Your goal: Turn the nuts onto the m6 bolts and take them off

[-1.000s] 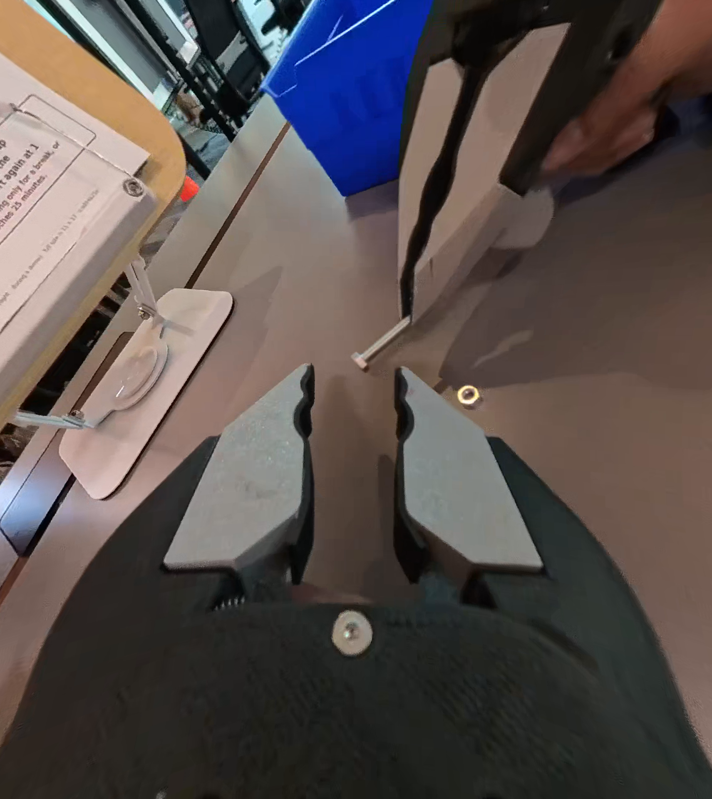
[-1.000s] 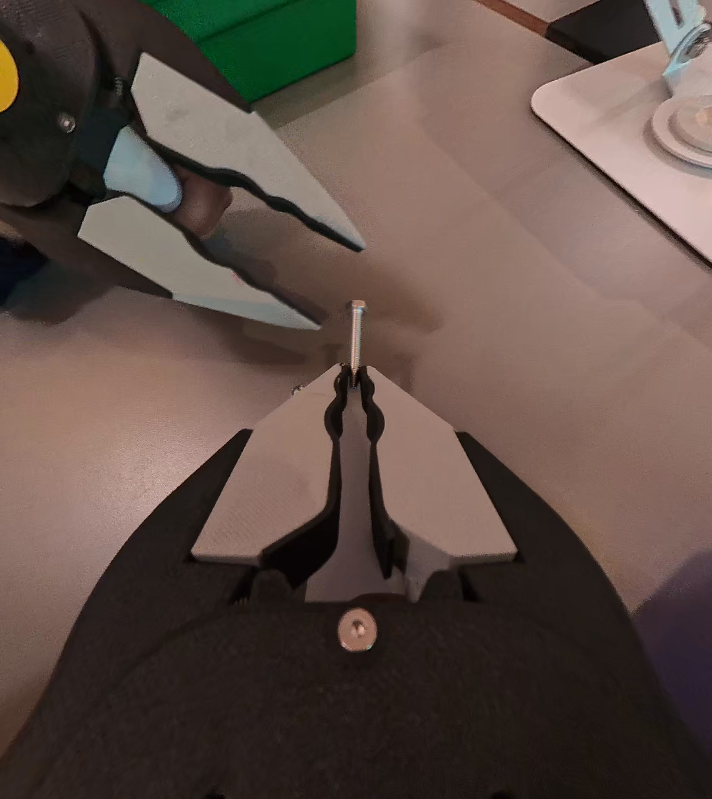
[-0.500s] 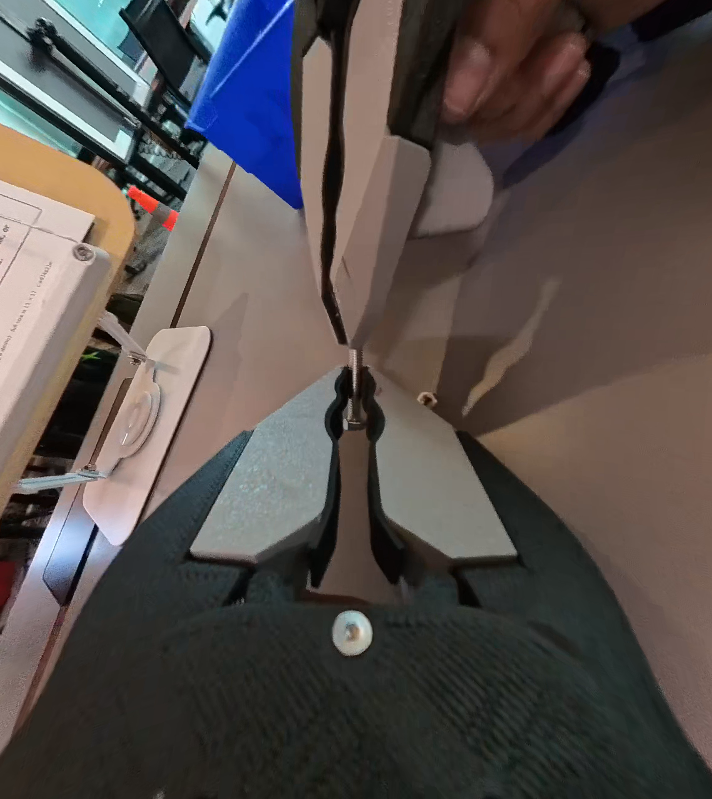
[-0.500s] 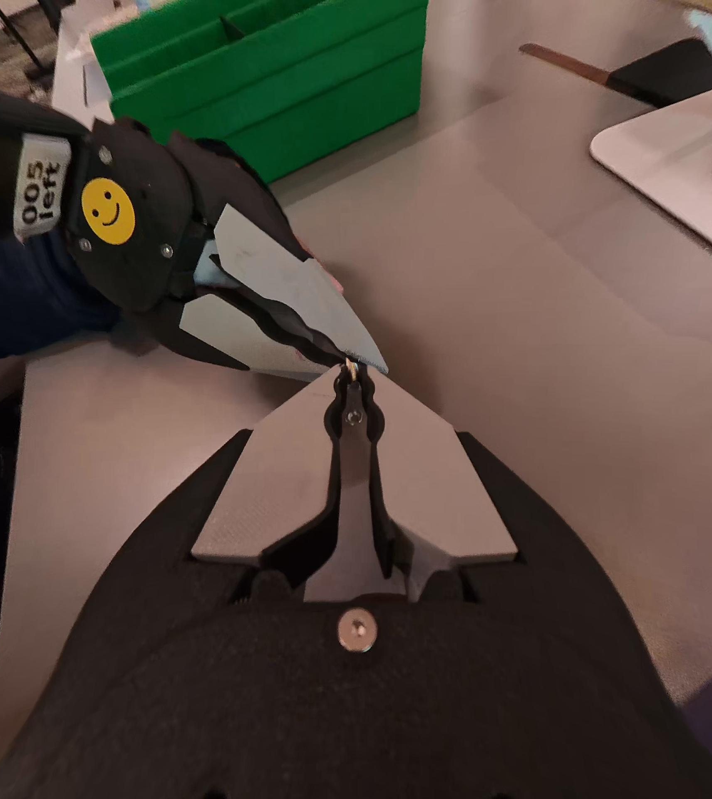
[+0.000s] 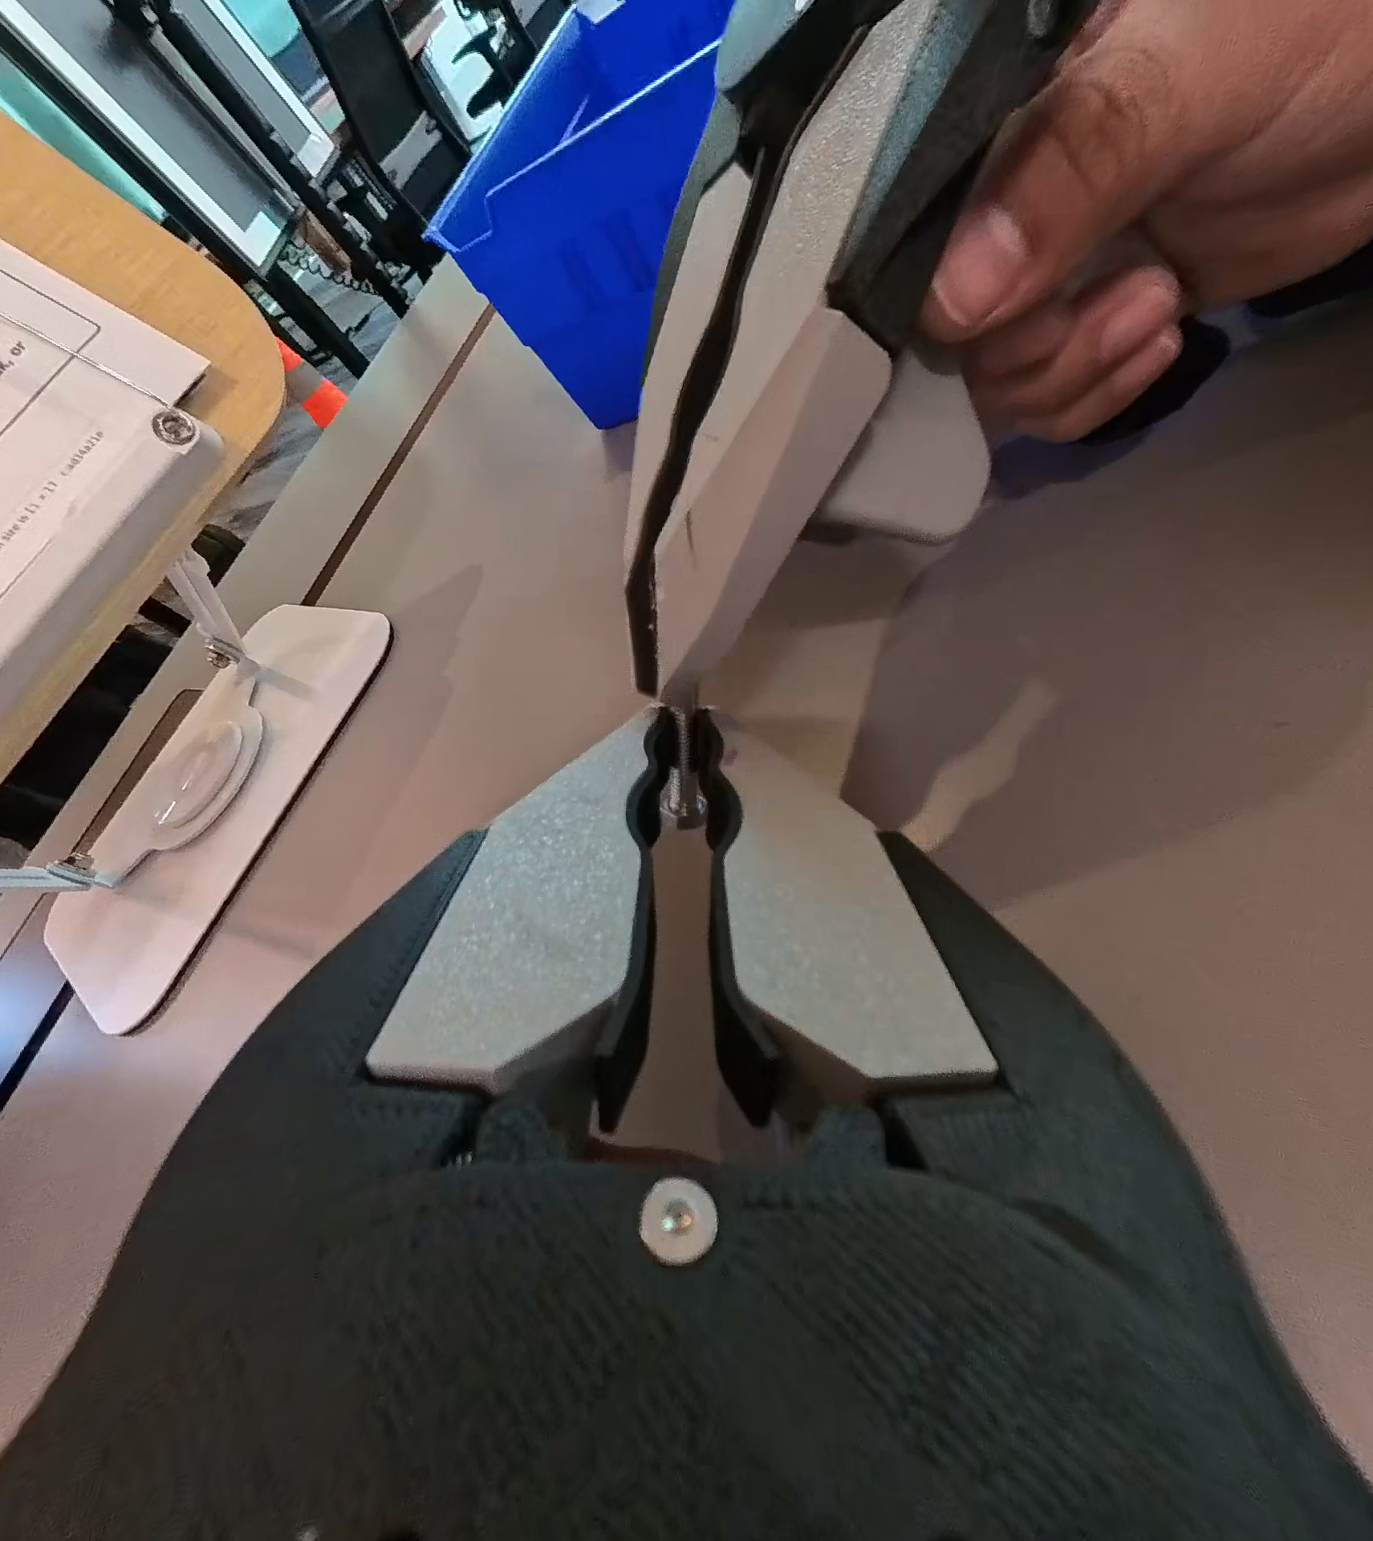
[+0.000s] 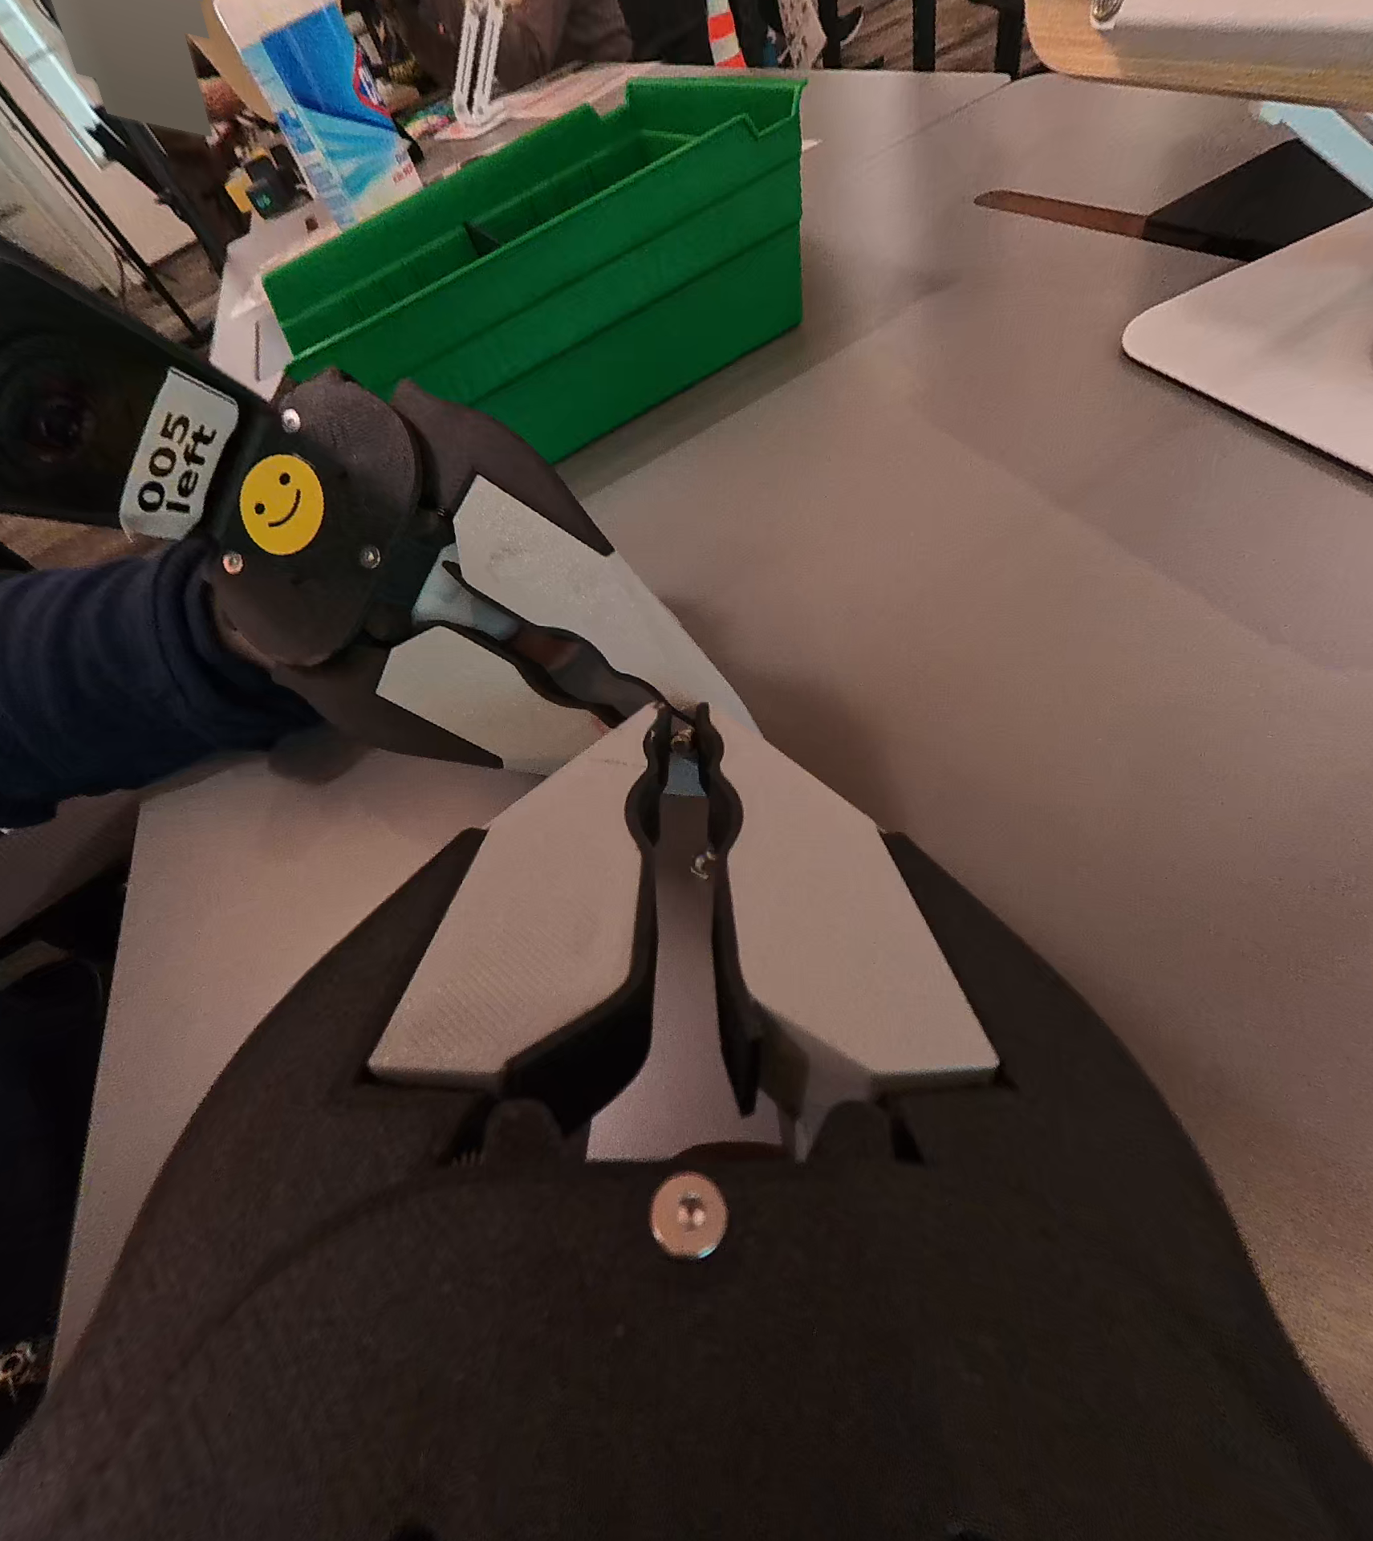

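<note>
Now bolt (image 5: pixel 680 771) between left fingers (image 5: pixel 549 884).

silver bolt (image 5: pixel 680 780) clamped between fingers (image 5: pixel 549 909), nut (image 6: pixel 700 865) on table

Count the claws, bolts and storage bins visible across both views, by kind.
Claws: 2 (left claw, right claw)
Bolts: 1 (bolt gripped by both)
Bins: 2 (blue bin, green bin)
Total: 5
</note>
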Motion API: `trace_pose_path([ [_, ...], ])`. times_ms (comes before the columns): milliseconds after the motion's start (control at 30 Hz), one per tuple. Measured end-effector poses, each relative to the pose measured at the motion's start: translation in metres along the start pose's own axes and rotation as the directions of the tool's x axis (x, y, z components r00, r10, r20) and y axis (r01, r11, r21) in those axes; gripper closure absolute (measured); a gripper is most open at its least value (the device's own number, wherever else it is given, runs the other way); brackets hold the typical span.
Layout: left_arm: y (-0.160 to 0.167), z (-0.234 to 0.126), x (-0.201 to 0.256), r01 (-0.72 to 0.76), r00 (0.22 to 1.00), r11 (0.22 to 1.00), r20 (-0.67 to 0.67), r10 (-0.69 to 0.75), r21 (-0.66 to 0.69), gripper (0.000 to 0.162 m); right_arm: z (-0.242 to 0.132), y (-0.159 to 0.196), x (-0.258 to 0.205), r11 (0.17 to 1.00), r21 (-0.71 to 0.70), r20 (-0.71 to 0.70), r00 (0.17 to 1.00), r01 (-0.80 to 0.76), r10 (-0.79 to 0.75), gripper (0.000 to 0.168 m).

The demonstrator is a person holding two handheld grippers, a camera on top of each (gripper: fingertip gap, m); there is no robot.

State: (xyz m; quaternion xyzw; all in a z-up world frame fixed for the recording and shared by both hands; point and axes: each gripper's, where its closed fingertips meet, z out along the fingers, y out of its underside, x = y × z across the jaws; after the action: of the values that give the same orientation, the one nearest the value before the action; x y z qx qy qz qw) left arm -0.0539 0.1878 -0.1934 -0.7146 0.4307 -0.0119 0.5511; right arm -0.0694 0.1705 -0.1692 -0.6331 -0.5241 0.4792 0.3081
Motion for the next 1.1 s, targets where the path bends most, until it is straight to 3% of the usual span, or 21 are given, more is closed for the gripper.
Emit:
trace_pose_path([
  [333, -0.001, 0.000, -0.005, 0.027, 0.999, 1.000, 0.021, -0.027, 0.003, 0.159, 0.002, -0.008, -0.004, 0.997, 0.066, 0.033, 0.999, -0.035, 0.033, 0.165],
  [467, 0.005, -0.002, -0.020, 0.057, 0.995, 0.998, 0.077, -0.057, -0.002, 0.159, -0.001, -0.012, 0.001, 0.994, 0.091, 0.023, 0.998, -0.056, 0.054, 0.155],
  [600, 0.002, -0.012, -0.041, 0.141, 0.980, 0.987, 0.133, -0.151, 0.077, 0.159, -0.003, -0.010, 0.007, 0.996, 0.083, -0.012, 0.999, -0.036, 0.037, 0.148],
  [800, -0.022, -0.023, -0.035, 0.387, 0.922, 0.891, -0.093, -0.375, 0.238, 0.159, -0.004, -0.023, -0.006, 0.987, 0.137, -0.028, 0.996, 0.083, -0.080, 0.135],
  [900, -0.028, -0.024, -0.024, 0.463, 0.882, 0.857, -0.215, -0.419, 0.229, 0.159, -0.012, -0.038, -0.011, 0.968, 0.204, -0.060, 0.989, 0.143, -0.134, 0.136],
  [1100, -0.036, -0.026, -0.013, 0.543, 0.823, 0.811, -0.327, -0.464, 0.215, 0.159, -0.012, -0.046, -0.024, 0.964, 0.239, 0.019, 0.992, 0.116, -0.124, 0.136],
])
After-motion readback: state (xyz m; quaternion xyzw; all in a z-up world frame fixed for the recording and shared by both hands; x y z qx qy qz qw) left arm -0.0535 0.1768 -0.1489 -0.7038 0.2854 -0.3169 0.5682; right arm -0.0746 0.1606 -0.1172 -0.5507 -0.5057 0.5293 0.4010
